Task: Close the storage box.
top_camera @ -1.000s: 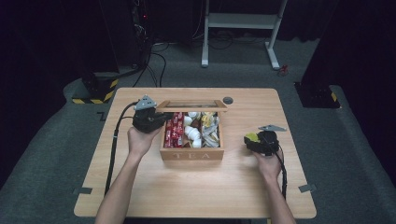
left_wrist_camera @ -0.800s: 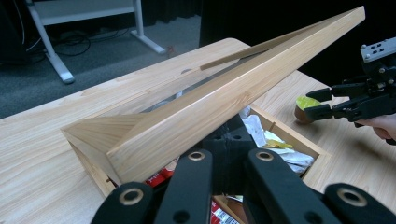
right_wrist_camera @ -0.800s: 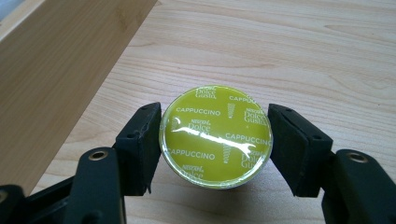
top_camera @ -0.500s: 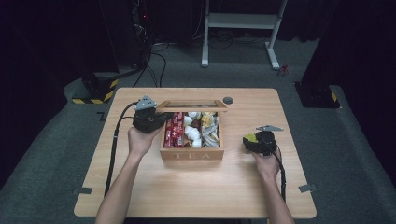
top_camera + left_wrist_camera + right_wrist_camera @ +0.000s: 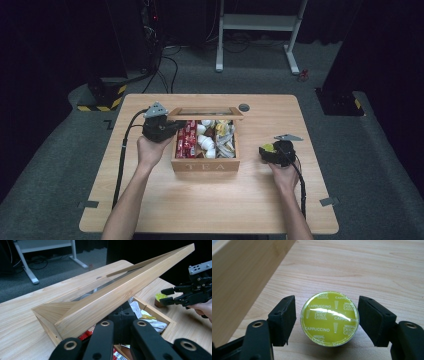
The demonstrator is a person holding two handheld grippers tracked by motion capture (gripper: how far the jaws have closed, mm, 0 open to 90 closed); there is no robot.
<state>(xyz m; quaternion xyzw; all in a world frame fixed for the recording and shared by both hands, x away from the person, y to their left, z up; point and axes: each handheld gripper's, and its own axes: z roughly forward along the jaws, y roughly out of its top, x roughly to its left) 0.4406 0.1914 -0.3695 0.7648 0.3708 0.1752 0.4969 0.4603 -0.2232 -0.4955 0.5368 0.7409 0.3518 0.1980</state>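
Capsule (image 5: 329, 318): yellow-lidded, on table (image 5: 210, 210) right of tea box (image 5: 205, 164), between right gripper's (image 5: 327, 321) jaws, which have just been opening and stand clear of it. Left gripper (image 5: 167, 131): clamped on box lid (image 5: 112, 297), holding it raised.

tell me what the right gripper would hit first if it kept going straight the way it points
Most likely the yellow-lidded coffee capsule: it sits on the table between the right gripper's jaws, which have just been opening and stand clear of it. Beyond it, seemingly the wooden tea box, though depth is unclear.
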